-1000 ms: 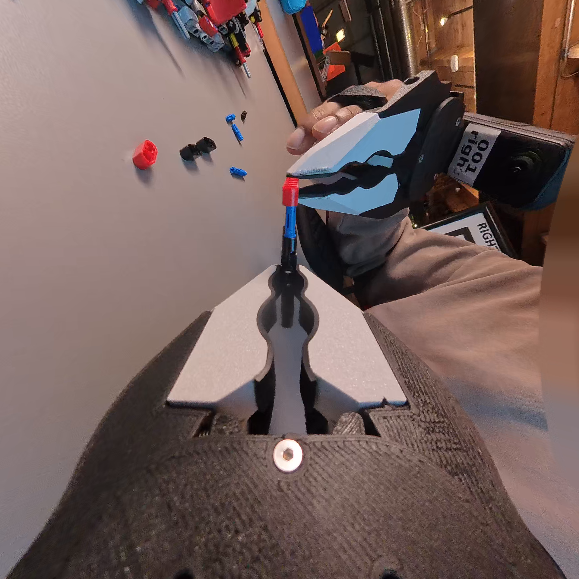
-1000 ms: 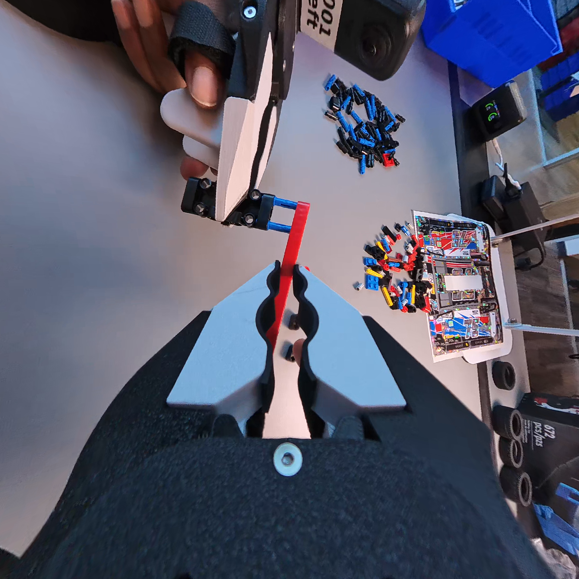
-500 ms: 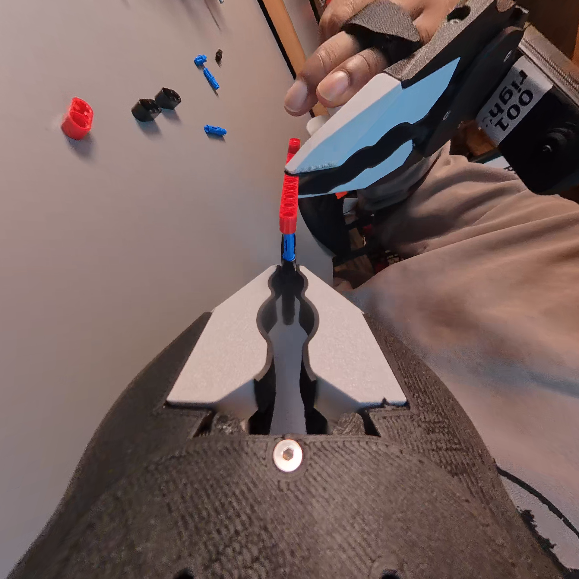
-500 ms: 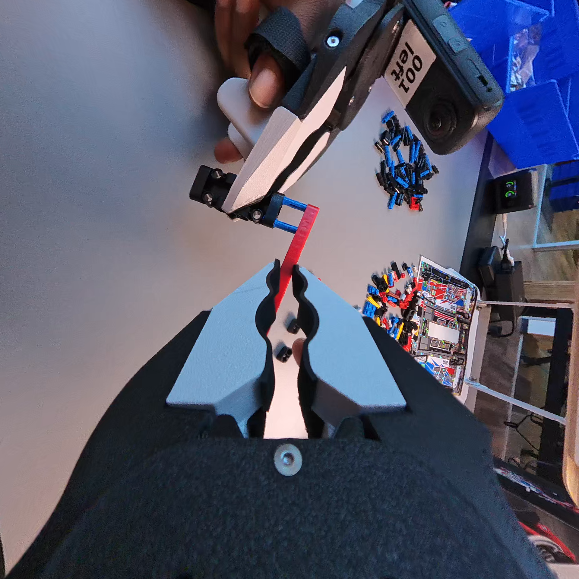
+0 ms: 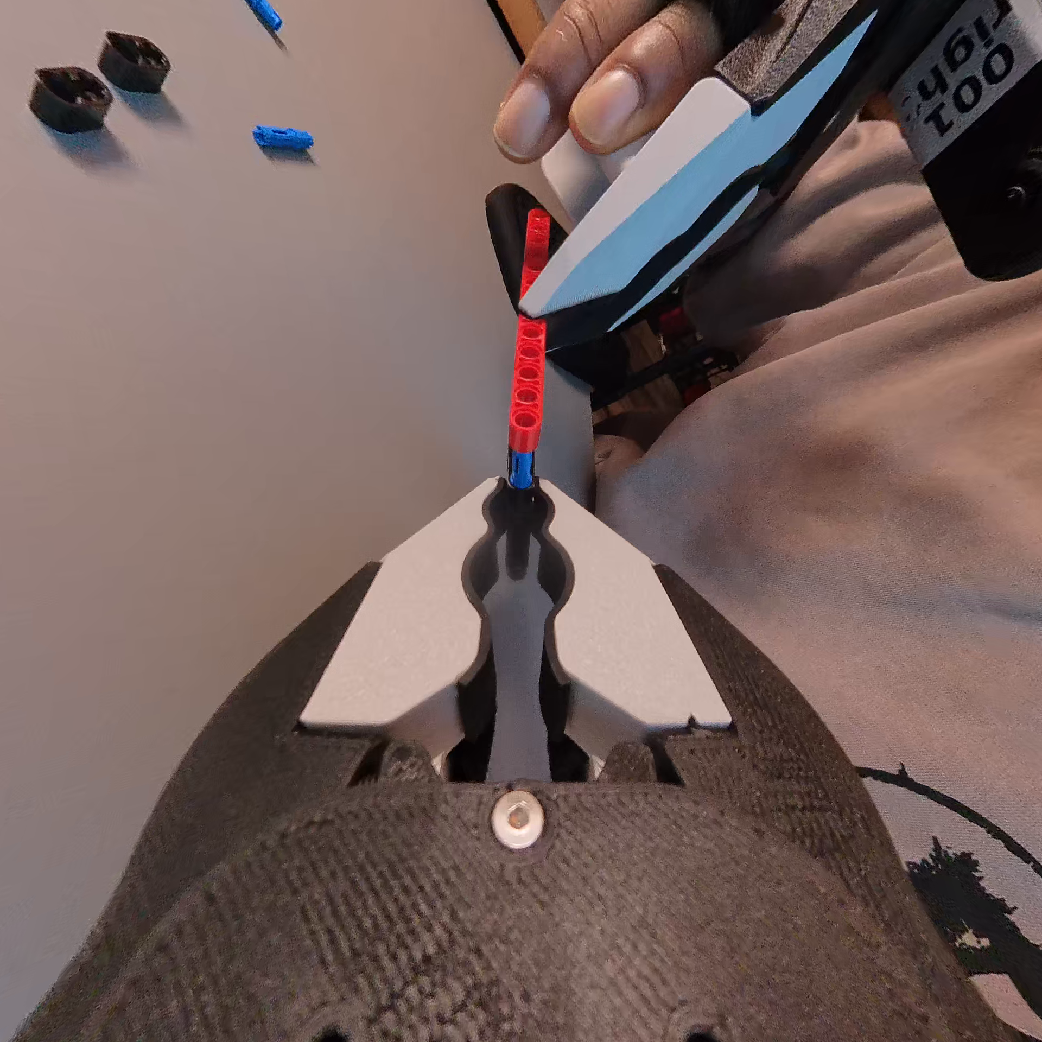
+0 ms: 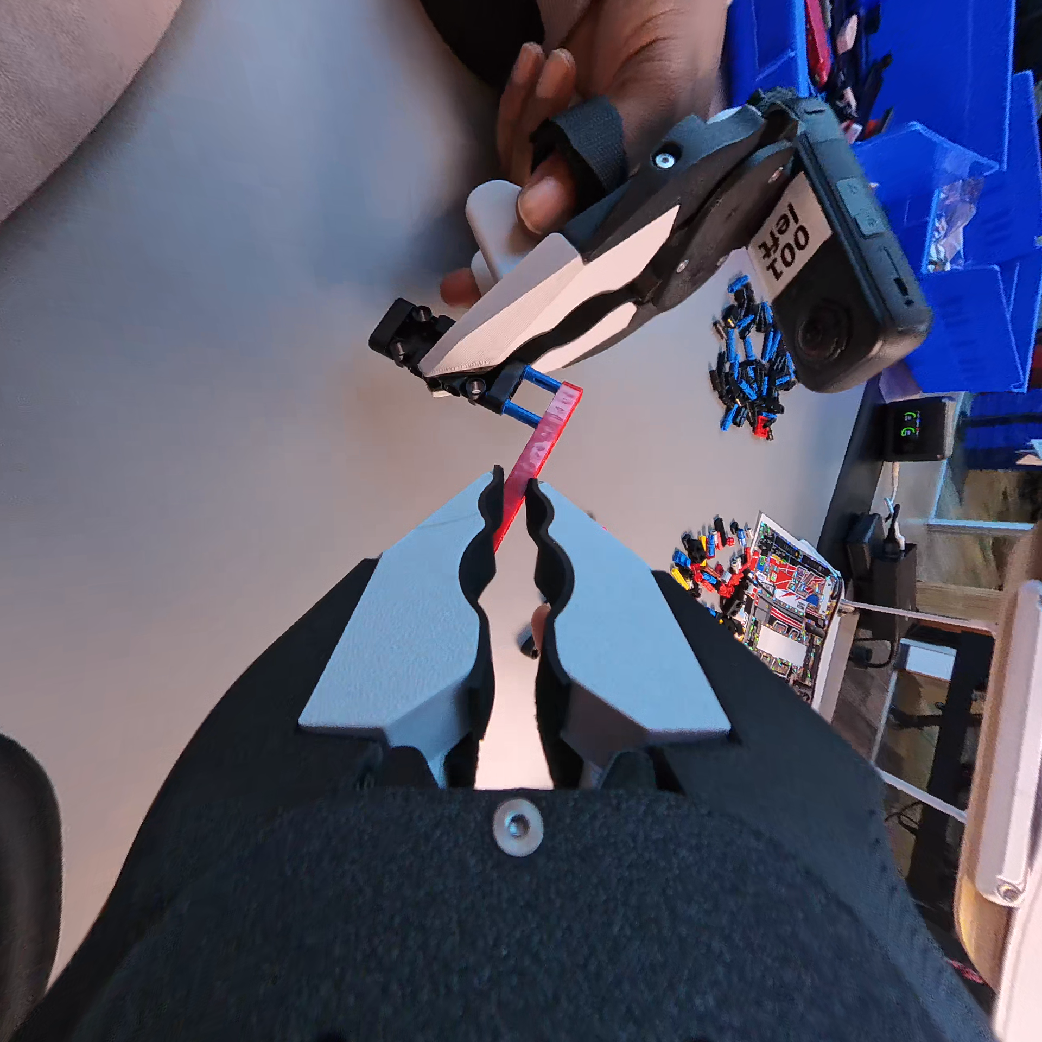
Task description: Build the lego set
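Held above the pale grey counter [image 6: 197, 394]: we log one long red plastic lego beam with a row of round holes [image 5: 529, 383], pinched near its middle by the right tool [image 6: 513, 485], whose fingers are pressed onto it. Joined to the beam's end by two blue pins [image 6: 533, 397]: one black lego block assembly [image 6: 414, 338], clamped in the left tool [image 5: 521, 488], tips closed on it. On the counter we list two black round lego parts [image 5: 96, 79], one loose blue pin [image 5: 282, 137], a heap of black and blue pins [image 6: 747, 355], a mixed-colour heap of pieces [image 6: 707, 569] touching a printed sheet [image 6: 789, 614]. Beyond the counter's edge: blue storage bins [image 6: 958, 225].
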`<state>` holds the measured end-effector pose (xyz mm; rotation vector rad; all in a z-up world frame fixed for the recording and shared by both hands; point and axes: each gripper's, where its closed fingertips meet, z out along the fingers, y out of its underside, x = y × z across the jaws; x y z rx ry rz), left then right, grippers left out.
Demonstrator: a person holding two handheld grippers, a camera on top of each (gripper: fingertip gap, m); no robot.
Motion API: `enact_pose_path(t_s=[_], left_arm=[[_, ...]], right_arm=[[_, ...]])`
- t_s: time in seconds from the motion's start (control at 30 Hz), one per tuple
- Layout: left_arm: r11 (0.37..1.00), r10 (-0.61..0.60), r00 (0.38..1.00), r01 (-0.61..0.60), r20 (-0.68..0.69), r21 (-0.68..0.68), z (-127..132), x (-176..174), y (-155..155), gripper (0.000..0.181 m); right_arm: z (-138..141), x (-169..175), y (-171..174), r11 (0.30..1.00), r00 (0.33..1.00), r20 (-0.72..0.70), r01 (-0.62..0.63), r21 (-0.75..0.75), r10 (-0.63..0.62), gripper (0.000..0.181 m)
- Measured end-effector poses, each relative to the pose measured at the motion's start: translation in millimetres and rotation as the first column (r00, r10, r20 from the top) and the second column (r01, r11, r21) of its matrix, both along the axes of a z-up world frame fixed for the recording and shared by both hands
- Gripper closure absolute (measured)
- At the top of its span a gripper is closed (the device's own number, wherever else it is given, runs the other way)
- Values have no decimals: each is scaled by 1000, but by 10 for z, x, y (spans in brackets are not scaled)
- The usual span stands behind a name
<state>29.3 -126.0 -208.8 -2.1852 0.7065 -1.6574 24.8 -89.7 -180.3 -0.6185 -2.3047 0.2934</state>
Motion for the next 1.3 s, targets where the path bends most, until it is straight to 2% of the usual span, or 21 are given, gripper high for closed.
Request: enact_pose_path(t_s=[0.03,0.33,0.57,0.73,0.9,1.07,1.17,1.3], left_arm=[[1000,-10,1000,10,-12,0,-20,7,-11,177],[996,-58,994,63,-92,55,-71,31,-64,177],[996,-48,992,57,-120,73,-86,42,-46,176],[997,-34,990,43,-134,69,-111,37,-33,176],[998,-6,990,14,-142,61,-113,8,2,176],[996,15,985,1,-171,94,-115,-43,31,176],[992,49,982,-27,-181,124,-119,-75,96,176],[973,126,969,-79,-211,215,-107,-153,236,176]], right_arm=[[-19,-4,-14,1000,1000,7,-8,1,8,176],[-40,19,-89,999,998,30,-47,-19,48,176],[-118,-25,-16,971,995,-19,89,-222,-95,176],[-211,-53,-2,964,991,-36,118,-240,-130,175],[-191,-81,94,974,982,-102,142,-175,-162,176],[-395,73,323,955,956,36,294,-49,-293,176],[-574,185,343,931,924,149,362,-51,-351,176],[-581,196,327,902,903,192,411,-131,-384,172]])
